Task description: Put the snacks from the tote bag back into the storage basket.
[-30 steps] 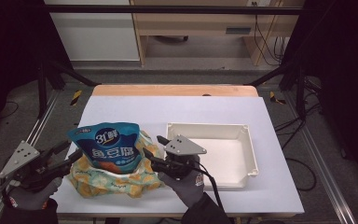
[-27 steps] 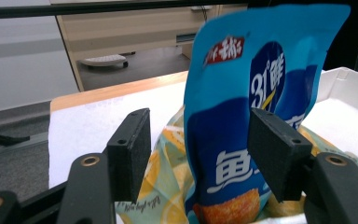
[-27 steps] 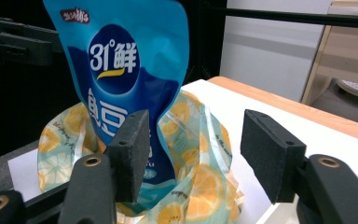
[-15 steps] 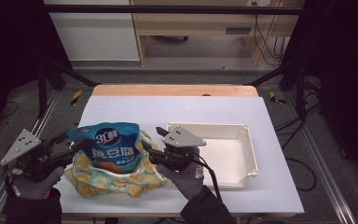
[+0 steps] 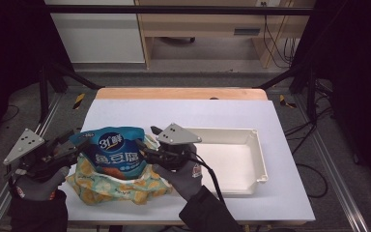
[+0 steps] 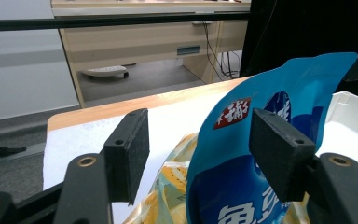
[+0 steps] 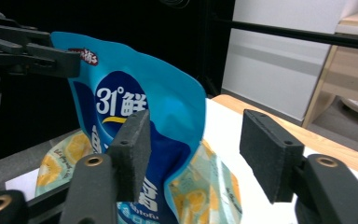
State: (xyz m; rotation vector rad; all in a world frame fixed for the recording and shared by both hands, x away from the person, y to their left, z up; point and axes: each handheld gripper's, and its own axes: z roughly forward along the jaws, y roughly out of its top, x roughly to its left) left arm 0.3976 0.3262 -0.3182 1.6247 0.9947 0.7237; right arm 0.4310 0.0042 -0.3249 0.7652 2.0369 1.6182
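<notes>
A blue snack pouch (image 5: 116,153) stands upright in a crumpled yellow-and-orange patterned bag (image 5: 121,188) at the table's front left. My left gripper (image 5: 79,140) is at the pouch's left top corner, open; in the left gripper view the pouch (image 6: 261,93) has its edge between the jaws, against the right one. My right gripper (image 5: 147,140) is open at the pouch's right edge; in the right gripper view that edge (image 7: 135,93) lies between the jaws, near the left one. The patterned bag (image 7: 205,186) sags below.
A shallow white tray (image 5: 261,159) lies just right of the right hand, with nothing in it. The white tabletop (image 5: 198,113) stretches back to a wooden edge strip. Black frame rails run along both sides of the table.
Both grippers have risen and closed in on the pouch's top, the left from the left and the right from the right. The pouch and bag have stayed put.
</notes>
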